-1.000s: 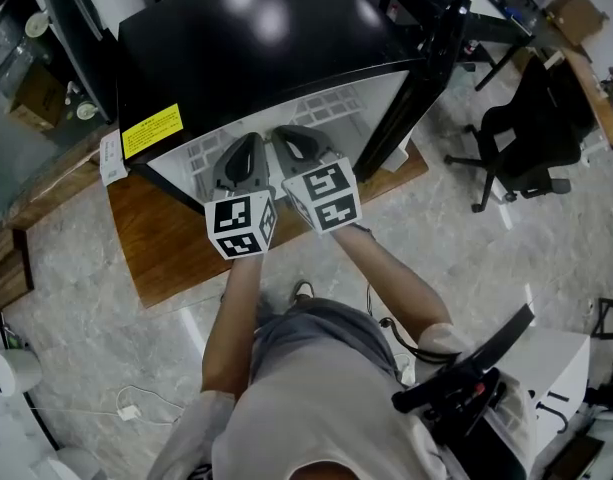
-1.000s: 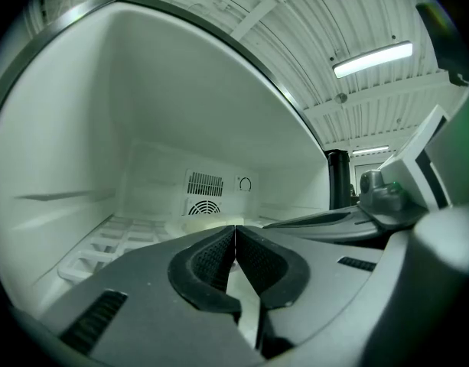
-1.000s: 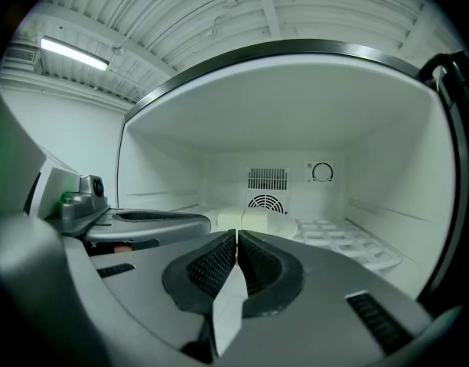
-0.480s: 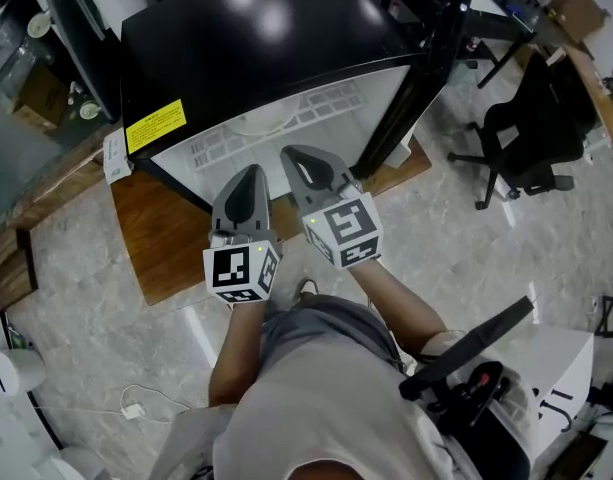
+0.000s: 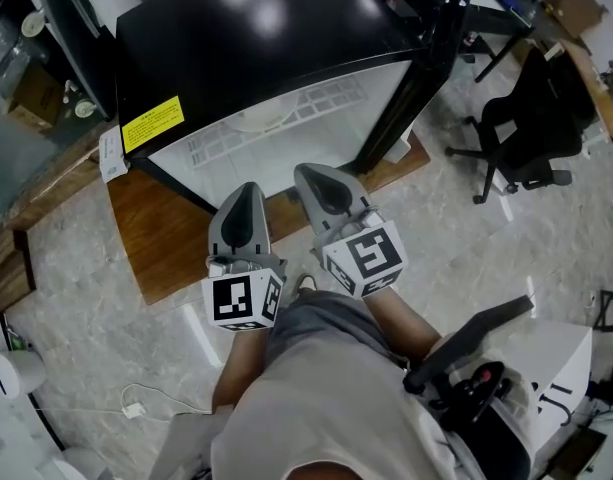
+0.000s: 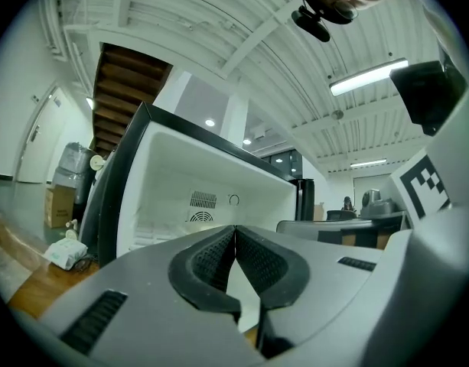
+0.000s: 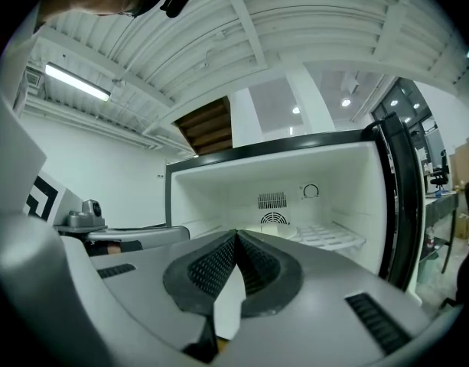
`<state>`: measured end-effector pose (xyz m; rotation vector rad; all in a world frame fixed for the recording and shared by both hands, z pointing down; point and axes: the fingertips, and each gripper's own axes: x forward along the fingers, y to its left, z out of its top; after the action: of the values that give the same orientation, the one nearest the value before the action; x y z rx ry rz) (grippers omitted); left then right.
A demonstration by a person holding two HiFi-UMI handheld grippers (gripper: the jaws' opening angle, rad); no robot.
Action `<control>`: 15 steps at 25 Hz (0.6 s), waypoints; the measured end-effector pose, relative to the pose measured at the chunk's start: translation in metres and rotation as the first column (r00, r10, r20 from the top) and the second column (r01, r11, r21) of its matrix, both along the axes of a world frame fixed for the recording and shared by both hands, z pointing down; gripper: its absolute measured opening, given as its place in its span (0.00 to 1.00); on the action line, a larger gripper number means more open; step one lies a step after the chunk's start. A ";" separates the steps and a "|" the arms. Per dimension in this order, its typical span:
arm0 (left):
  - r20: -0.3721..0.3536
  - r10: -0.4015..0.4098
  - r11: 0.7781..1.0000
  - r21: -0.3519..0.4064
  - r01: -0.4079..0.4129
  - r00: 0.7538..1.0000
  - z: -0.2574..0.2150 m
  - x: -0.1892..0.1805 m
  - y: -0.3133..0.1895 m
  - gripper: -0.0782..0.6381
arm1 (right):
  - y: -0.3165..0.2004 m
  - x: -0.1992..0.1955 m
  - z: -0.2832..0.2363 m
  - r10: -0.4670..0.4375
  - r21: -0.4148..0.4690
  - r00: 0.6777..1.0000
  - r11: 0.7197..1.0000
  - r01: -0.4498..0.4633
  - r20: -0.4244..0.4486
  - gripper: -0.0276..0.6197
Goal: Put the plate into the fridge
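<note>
The left gripper and right gripper, both pressed together and empty, hang side by side just outside the open fridge's front edge. The plate lies inside on its white rack.

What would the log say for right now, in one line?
left gripper: shut, empty | right gripper: shut, empty | fridge: open | plate: inside it

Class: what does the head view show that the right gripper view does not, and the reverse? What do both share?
Only the head view: the yellow label on the fridge and the person's shirt. Only the right gripper view: the dial and vent on the fridge's back wall. Both: the open fridge and the right gripper, shut and empty.
</note>
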<state>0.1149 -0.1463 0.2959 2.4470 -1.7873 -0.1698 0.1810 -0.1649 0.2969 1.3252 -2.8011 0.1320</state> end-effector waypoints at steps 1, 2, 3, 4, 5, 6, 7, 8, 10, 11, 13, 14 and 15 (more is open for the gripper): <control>0.010 -0.014 1.000 0.002 0.014 1.000 -0.001 0.000 0.003 0.14 | 0.002 0.001 -0.001 0.000 0.006 1.000 1.000 0.000 -0.005 0.07; 0.020 -0.033 0.999 0.009 0.033 0.999 -0.002 0.000 0.006 0.14 | 0.005 0.002 -0.002 0.000 0.015 1.000 1.000 0.000 -0.012 0.07; 0.029 -0.055 0.998 0.022 0.054 0.998 -0.004 -0.001 0.009 0.14 | 0.008 0.004 -0.004 0.000 0.025 1.000 1.000 0.001 -0.021 0.07; 0.032 -0.078 0.996 0.037 0.077 0.996 -0.006 -0.002 0.012 0.14 | 0.011 0.005 -0.004 -0.001 0.034 1.000 0.999 0.002 -0.029 0.07; 0.031 -0.100 0.994 0.049 0.098 0.995 -0.007 -0.003 0.014 0.14 | 0.013 0.007 -0.004 -0.004 0.040 0.999 0.999 0.005 -0.036 0.07; 0.027 -0.116 0.992 0.056 0.114 0.993 -0.007 -0.004 0.016 0.14 | 0.014 0.008 -0.004 -0.007 0.044 0.999 0.999 0.009 -0.042 0.07; 0.024 -0.125 0.991 0.056 0.123 0.992 -0.007 -0.005 0.017 0.14 | 0.014 0.009 -0.003 -0.011 0.046 0.999 0.999 0.013 -0.045 0.07; 0.023 -0.127 0.991 0.054 0.125 0.992 -0.006 -0.004 0.017 0.14 | 0.014 0.011 -0.003 -0.012 0.047 0.999 0.999 0.014 -0.047 0.07; 0.037 -0.118 0.992 0.054 0.116 0.992 -0.004 0.000 0.016 0.14 | 0.014 0.014 -0.003 -0.010 0.049 0.999 0.999 0.012 -0.047 0.07; 0.050 -0.112 0.992 0.059 0.109 0.992 -0.003 0.002 0.016 0.14 | 0.014 0.015 -0.003 -0.009 0.049 0.999 0.999 0.011 -0.047 0.07; 0.068 -0.101 0.993 0.065 0.097 0.993 -0.001 0.006 0.014 0.14 | 0.013 0.017 0.000 -0.006 0.047 0.999 0.999 0.008 -0.045 0.07; 0.070 -0.097 0.994 0.064 0.093 0.993 0.000 0.007 0.013 0.14 | 0.011 0.018 0.001 -0.002 0.045 0.999 0.999 0.004 -0.040 0.07; 0.070 -0.093 0.994 0.061 0.089 0.993 0.001 0.008 0.012 0.14 | 0.010 0.019 0.002 0.002 0.042 0.999 0.999 -0.001 -0.034 0.07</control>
<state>0.1228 -0.1343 0.2966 2.4412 -1.9523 -0.1436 0.2002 -0.1553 0.2985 1.3250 -2.7894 0.0501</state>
